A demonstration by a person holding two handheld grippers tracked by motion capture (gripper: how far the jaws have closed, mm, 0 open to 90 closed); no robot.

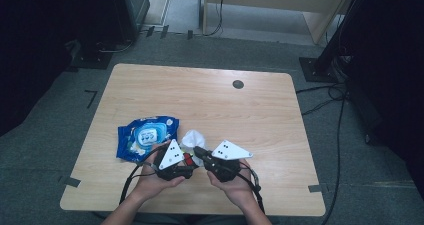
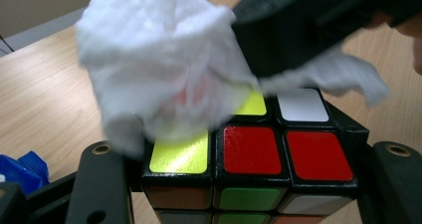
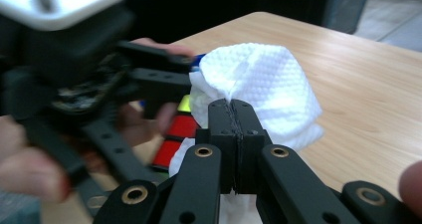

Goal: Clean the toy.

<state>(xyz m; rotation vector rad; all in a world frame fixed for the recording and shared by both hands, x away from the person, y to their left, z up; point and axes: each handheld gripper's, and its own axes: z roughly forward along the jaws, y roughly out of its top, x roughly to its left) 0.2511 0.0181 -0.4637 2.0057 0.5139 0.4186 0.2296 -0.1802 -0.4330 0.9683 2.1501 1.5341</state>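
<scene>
We wipe puzzle cube (image 2: 249, 154) held above near edge of table (image 1: 260, 110). Left gripper (image 1: 186, 161) clamped on cube sides; right gripper (image 3: 233, 122) pinched tight on white wipe (image 3: 263, 84), pressing it onto cube's top face. Next move, we judge: drag wipe across remaining squares, then turn cube. Count: one cube, one wipe, one blue wipes pack (image 1: 145, 135), two grippers.

Light wooden table (image 1: 260, 110), blue wet-wipes pack (image 1: 146, 136) lying near its front-left.
</scene>
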